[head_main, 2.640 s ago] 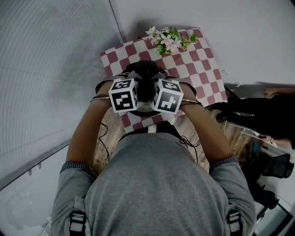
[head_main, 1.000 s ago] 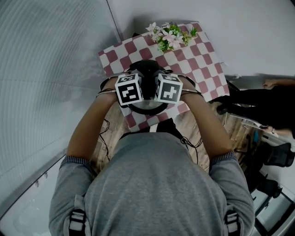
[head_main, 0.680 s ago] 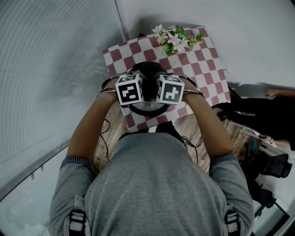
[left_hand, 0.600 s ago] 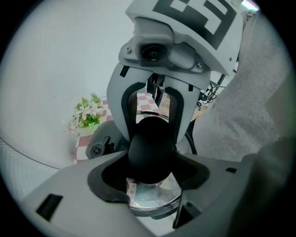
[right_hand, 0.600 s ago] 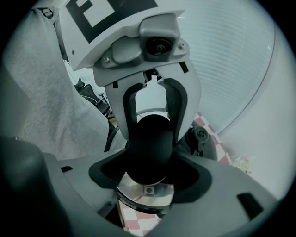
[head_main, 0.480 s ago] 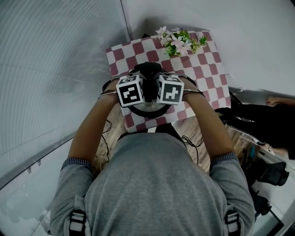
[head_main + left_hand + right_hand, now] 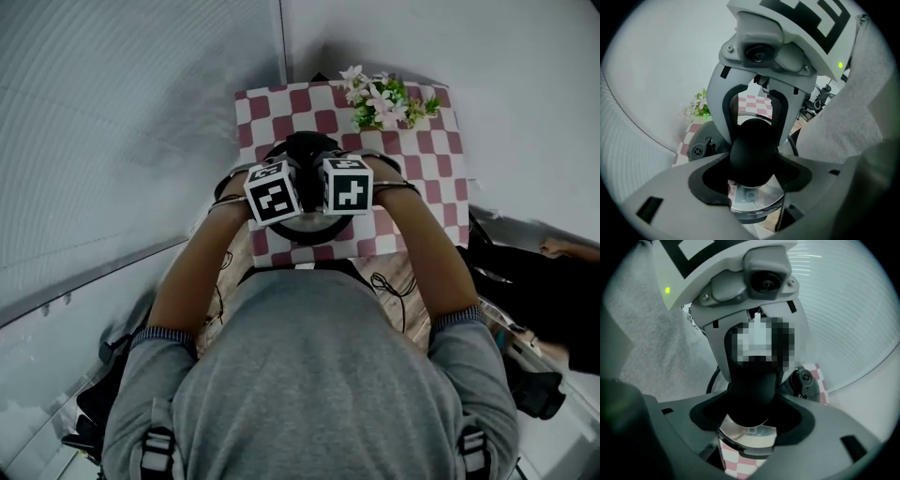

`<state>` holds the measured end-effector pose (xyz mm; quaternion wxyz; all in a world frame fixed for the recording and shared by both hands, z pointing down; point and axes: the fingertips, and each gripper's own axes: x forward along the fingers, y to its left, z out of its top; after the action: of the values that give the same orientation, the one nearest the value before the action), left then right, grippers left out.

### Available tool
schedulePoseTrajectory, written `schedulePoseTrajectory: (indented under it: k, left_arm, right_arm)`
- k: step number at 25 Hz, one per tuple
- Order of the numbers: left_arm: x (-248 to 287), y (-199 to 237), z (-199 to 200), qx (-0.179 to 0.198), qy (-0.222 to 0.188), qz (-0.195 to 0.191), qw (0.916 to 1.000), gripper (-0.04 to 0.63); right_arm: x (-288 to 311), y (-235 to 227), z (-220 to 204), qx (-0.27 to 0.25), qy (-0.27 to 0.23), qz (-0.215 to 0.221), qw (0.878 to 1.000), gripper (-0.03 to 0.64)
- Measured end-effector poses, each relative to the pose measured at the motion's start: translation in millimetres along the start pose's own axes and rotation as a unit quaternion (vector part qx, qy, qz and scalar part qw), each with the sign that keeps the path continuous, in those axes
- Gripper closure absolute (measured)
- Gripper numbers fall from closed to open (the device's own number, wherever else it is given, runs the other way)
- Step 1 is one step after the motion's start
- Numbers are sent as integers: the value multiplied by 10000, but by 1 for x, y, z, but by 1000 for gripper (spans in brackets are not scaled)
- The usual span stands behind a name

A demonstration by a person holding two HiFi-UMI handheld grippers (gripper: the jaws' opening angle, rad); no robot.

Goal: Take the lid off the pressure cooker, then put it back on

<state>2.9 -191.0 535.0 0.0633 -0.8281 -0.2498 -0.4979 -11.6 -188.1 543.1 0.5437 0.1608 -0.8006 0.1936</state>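
Our left gripper [image 7: 752, 186] and right gripper [image 7: 749, 423] clamp their jaws on the black handle [image 7: 752, 154] of the pressure cooker [image 7: 314, 232] lid; we cannot read its small sticker [image 7: 740, 193].

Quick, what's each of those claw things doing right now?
Left gripper: closed on the lid handle.
Right gripper: closed on the same lid handle.

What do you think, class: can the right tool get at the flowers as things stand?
Probably not: the right tool is clamped on the lid handle, and the flowers stand far across the tablecloth, beyond it.
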Motion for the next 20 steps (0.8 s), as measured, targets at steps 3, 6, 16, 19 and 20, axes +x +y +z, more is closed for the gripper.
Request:
schedulePoseTrajectory:
  k: [3, 6, 16, 19, 20]
  left_arm:
    - [0, 1, 0, -238, -11, 117, 9996, 290]
    - [1, 1, 0, -465, 41, 203, 9987, 290]
    - [-2, 3, 0, -966, 62, 409, 9945, 288]
    - [-4, 3, 1, -870, 72, 408, 9953, 288]
    - [-3, 3, 0, -854, 62, 400, 9955, 287]
  right_arm:
    - [0, 0, -1, -236, 74, 78, 9997, 312]
    - [0, 0, -1, -468, 149, 152, 9987, 311]
    - [0, 0, -1, -1059, 359, 317, 9932, 310]
    - [0, 0, 0, -993, 326, 319, 9940, 308]
    - [0, 0, 0, -955, 287, 324, 9945, 308]
